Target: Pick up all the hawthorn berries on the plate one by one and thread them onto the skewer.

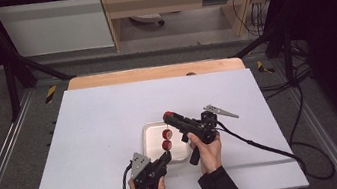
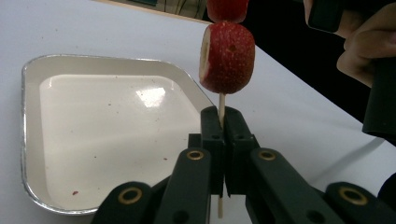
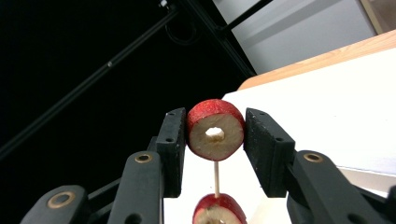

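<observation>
Both hand-held grippers meet at the lower centre of the high view, over a white bench (image 1: 102,135). Coming in from the bottom, the left hand-held gripper (image 1: 165,156) has its jaws pressed together on a thin wooden skewer (image 2: 221,106); in the left gripper view the stick rises from between the closed pads at lower centre and passes through a red hawthorn fruit (image 2: 228,57), with a second red fruit (image 2: 227,9) just above it at the top edge. To its right, the right hand-held gripper (image 3: 215,136) is part-way closed around that upper fruit, its cored pale face turned to the camera in the middle of the right gripper view, a black pad touching each side; the skewer runs down from it to the lower fruit at the bottom edge. Beneath the skewer, a shallow foil tray (image 1: 147,128) lies on the bench, its white inside speckled with a few red crumbs at the left of the left gripper view.
</observation>
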A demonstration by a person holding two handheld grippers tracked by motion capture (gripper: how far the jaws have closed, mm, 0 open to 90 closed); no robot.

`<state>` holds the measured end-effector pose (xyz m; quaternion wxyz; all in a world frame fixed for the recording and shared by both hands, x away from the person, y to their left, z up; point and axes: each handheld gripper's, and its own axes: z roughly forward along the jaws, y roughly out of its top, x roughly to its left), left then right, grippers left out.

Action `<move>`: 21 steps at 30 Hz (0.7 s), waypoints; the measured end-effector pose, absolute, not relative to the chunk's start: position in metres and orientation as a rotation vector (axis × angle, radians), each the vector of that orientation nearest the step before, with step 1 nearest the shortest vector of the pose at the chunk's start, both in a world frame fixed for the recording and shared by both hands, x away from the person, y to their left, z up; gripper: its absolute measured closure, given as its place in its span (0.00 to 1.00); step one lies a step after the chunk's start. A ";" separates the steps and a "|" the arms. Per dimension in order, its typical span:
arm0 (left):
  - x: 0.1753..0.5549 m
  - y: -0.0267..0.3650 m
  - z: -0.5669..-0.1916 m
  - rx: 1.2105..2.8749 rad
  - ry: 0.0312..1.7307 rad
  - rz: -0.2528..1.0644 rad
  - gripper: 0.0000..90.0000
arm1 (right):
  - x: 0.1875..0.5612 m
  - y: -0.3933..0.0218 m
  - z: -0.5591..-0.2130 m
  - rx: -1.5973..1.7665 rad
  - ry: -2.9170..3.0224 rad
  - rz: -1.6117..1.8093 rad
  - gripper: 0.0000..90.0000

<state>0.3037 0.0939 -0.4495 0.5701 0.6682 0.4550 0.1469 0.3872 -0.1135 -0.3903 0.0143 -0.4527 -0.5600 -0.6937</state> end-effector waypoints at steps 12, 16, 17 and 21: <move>0.308 0.094 -0.446 1.608 1.072 0.357 0.98 | 0.385 -0.111 -0.399 -1.362 -1.885 -2.055 0.67; 0.308 0.094 -0.447 1.603 1.054 0.352 0.98 | 0.385 -0.114 -0.395 -1.338 -1.925 -2.033 0.66; 0.308 0.095 -0.446 1.606 1.055 0.359 0.98 | 0.385 -0.115 -0.394 -1.330 -1.940 -2.034 0.60; 0.308 0.100 -0.447 1.616 1.058 0.367 0.98 | 0.384 -0.122 -0.388 -1.322 -2.054 -2.040 0.41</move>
